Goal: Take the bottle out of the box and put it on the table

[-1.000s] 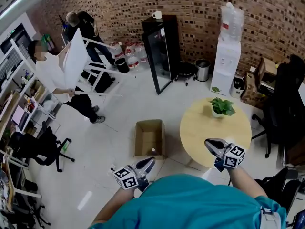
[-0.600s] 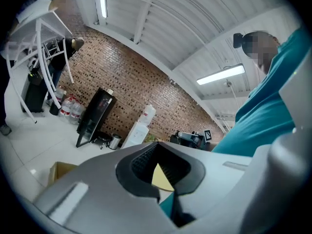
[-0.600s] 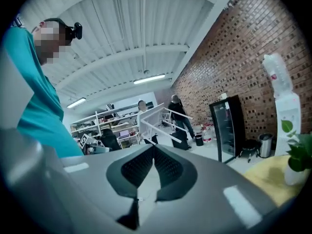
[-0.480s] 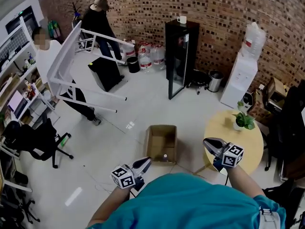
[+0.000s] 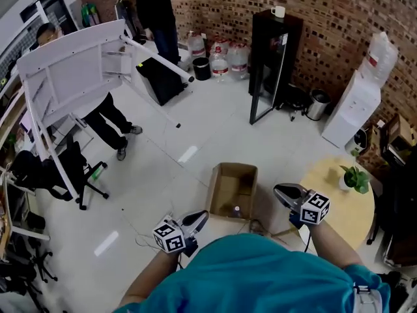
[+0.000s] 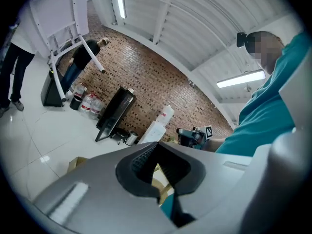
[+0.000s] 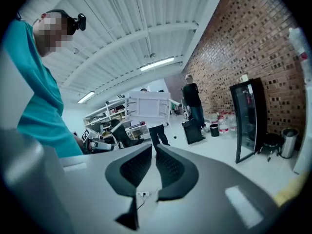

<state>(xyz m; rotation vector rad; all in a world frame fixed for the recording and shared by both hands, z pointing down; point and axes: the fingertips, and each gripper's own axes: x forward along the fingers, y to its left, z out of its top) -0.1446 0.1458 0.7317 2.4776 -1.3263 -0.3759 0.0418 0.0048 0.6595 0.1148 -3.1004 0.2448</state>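
Observation:
An open cardboard box (image 5: 232,186) stands on the white floor just ahead of me. Inside it, near its close end, shows the small white top of the bottle (image 5: 236,209). The round yellow table (image 5: 348,210) stands to the box's right. My left gripper (image 5: 201,216) hangs at the box's near left corner, its jaw tips (image 6: 156,145) touching and nothing in them. My right gripper (image 5: 279,189) hovers just right of the box. Its jaws (image 7: 154,148) are opening to a thin gap, with nothing between them.
A potted plant (image 5: 356,178) sits on the table. Ahead stand a black cabinet (image 5: 275,64), a water dispenser (image 5: 362,100) and large water bottles (image 5: 225,52). At the left a person carries a white table frame (image 5: 71,77), near an office chair (image 5: 49,173).
The box has come closer and more central in the head view, and the round table has slid right. Both grippers now flank the box. The white table frame has swung up and closer.

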